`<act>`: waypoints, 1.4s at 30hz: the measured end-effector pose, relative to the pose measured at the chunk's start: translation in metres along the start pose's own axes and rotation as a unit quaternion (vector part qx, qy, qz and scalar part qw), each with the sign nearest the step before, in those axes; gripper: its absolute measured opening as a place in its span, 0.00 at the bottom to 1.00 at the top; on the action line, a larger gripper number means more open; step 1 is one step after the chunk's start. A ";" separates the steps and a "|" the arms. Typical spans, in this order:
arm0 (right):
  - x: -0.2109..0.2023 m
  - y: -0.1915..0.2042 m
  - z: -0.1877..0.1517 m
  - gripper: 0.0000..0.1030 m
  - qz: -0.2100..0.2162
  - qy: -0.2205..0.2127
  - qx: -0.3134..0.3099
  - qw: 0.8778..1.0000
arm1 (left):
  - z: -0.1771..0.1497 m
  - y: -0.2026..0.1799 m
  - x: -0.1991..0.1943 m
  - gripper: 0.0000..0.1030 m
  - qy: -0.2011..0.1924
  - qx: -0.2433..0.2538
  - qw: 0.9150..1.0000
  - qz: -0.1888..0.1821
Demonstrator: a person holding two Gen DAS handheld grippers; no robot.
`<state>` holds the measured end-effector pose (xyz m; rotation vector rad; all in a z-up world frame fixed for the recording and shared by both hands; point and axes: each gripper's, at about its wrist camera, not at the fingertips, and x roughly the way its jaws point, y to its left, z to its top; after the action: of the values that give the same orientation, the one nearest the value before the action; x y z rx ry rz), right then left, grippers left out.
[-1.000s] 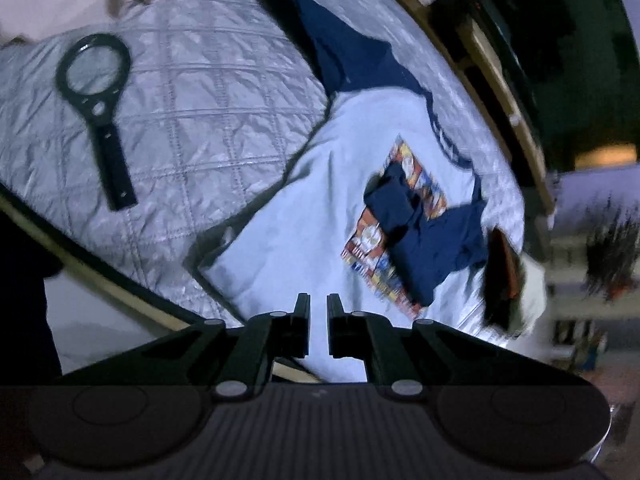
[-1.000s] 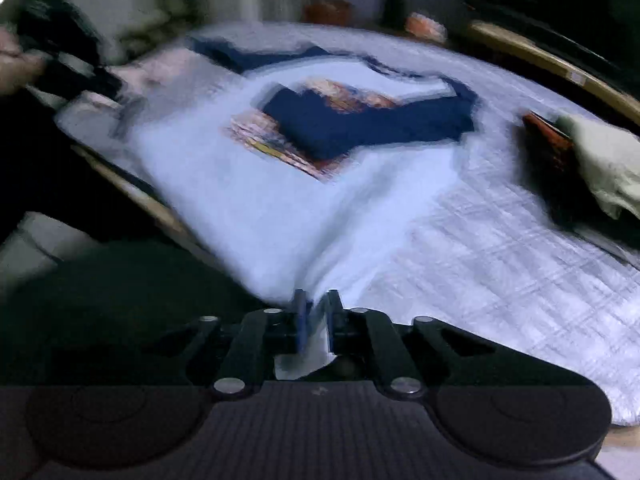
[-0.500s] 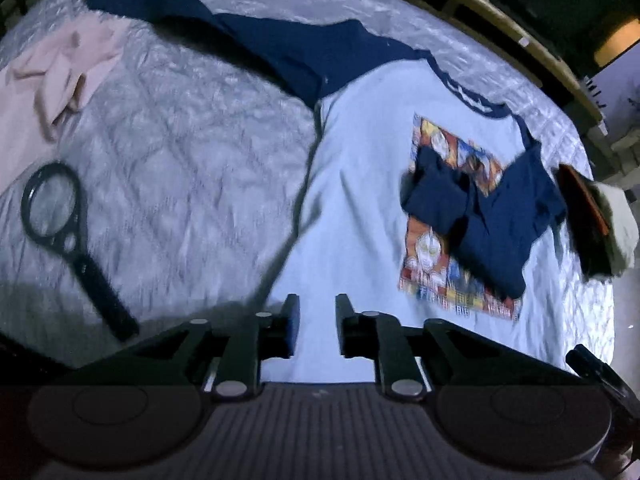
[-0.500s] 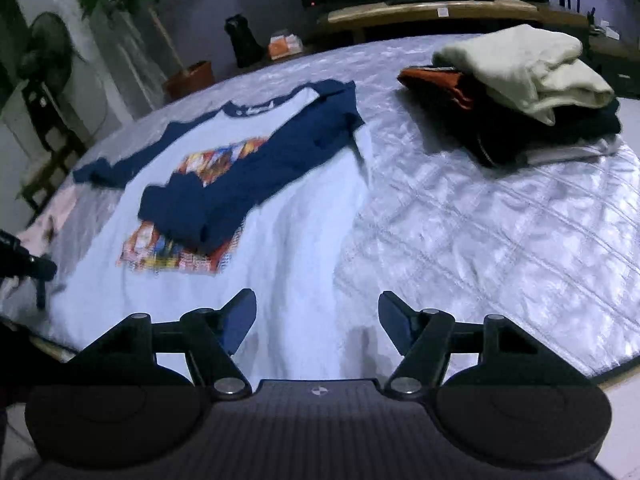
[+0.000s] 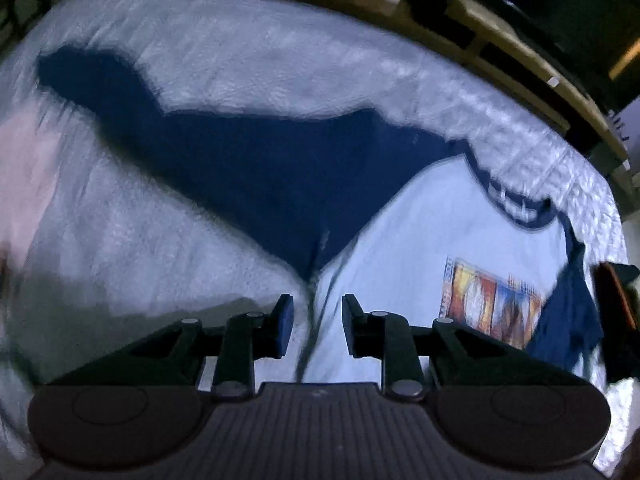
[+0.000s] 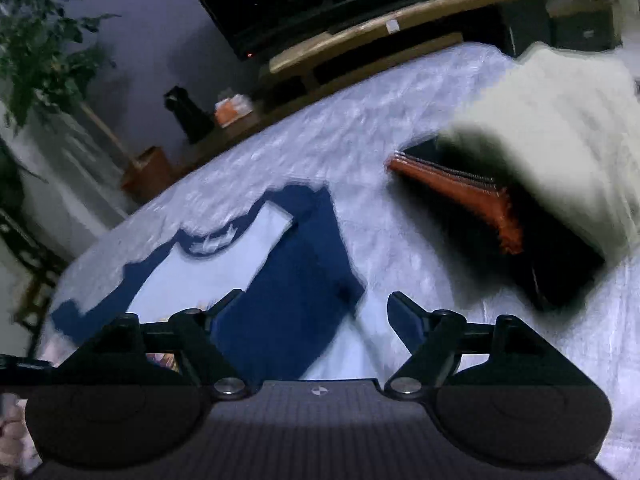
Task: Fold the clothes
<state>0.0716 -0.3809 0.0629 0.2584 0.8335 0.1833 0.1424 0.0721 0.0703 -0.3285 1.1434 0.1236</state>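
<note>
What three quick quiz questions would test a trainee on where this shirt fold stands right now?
1. True or false: the left gripper is shut on the shirt.
2. Which sleeve lies spread flat on the quilt? A: the outstretched navy sleeve; B: the folded-in navy sleeve.
3. Fill in: the cream garment tops the pile of folded clothes ahead of the ____ gripper.

Key: 1 false, both grippers are open and hold nothing; 2 A; 3 right.
</note>
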 end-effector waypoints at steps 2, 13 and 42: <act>0.020 0.005 0.021 0.79 -0.008 -0.002 -0.013 1.000 | 0.022 -0.010 0.011 0.24 -0.013 0.017 1.000 0.009; 0.110 0.018 0.075 0.79 -0.001 -0.017 -0.073 0.997 | 0.063 -0.055 0.077 0.43 -0.062 0.093 0.993 0.035; 0.131 0.046 0.057 0.13 0.001 -0.036 -0.175 0.984 | 0.030 -0.081 0.077 0.02 -0.128 0.245 0.959 -0.067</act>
<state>0.1978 -0.3116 0.0209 -0.0639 0.7161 0.3168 0.2216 -0.0004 0.0275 0.0529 0.8568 -0.2299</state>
